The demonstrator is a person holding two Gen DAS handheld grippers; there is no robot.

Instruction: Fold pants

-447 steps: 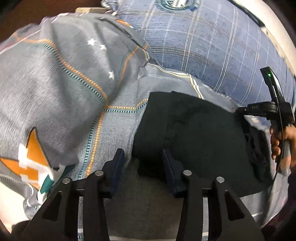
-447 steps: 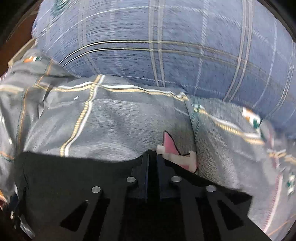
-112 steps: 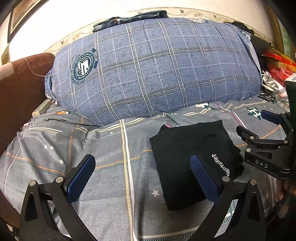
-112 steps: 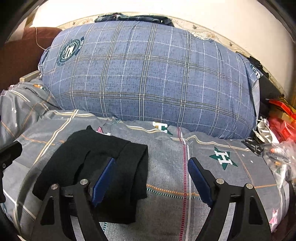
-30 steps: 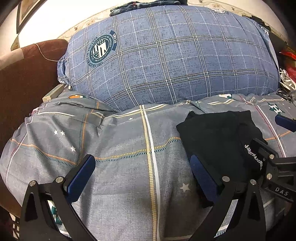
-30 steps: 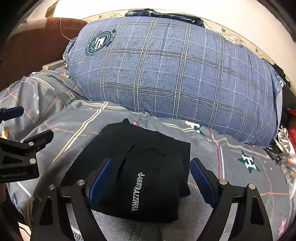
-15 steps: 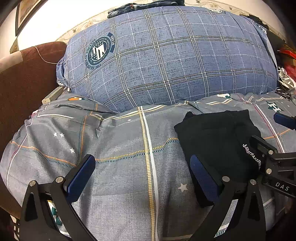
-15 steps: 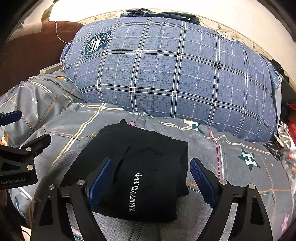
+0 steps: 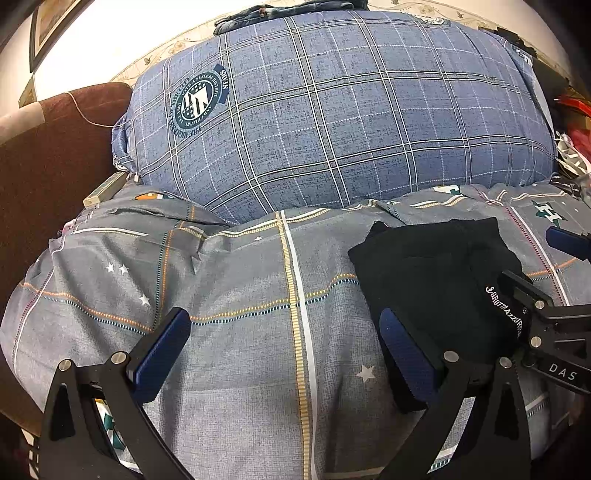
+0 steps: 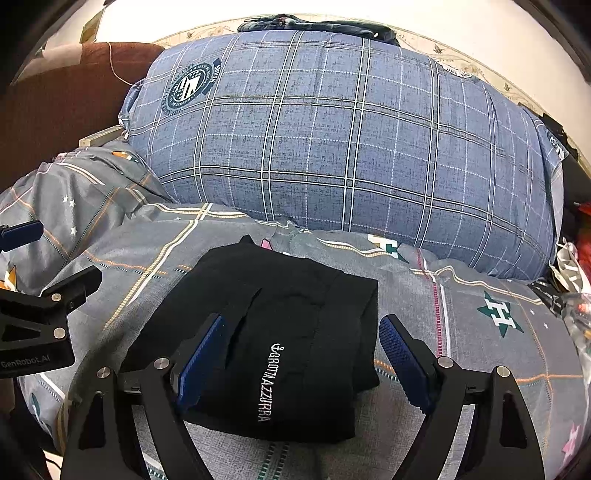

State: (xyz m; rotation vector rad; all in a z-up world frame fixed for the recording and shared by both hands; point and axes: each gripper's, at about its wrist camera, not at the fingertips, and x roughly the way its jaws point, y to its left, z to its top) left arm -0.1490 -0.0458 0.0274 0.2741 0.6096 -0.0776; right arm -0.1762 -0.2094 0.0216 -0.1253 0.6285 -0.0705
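Observation:
The black pants [image 10: 273,332] lie folded into a compact rectangle on the grey bedspread [image 10: 461,332], with white lettering on top. They also show in the left wrist view [image 9: 439,280] at the right. My right gripper [image 10: 301,350] is open and empty, held just above the near part of the pants. My left gripper [image 9: 282,350] is open and empty, over the bedspread [image 9: 240,295] to the left of the pants. Each gripper shows at the edge of the other's view.
A large blue plaid pillow [image 9: 332,122] fills the back of the bed. A brown upholstered piece [image 9: 44,166] stands at the left. Clutter with red packaging [image 10: 580,229] lies at the right edge. Dark clothing [image 10: 314,24] lies on top of the pillow.
Both grippers have drawn back slightly from the folded pants. The pants lie still.

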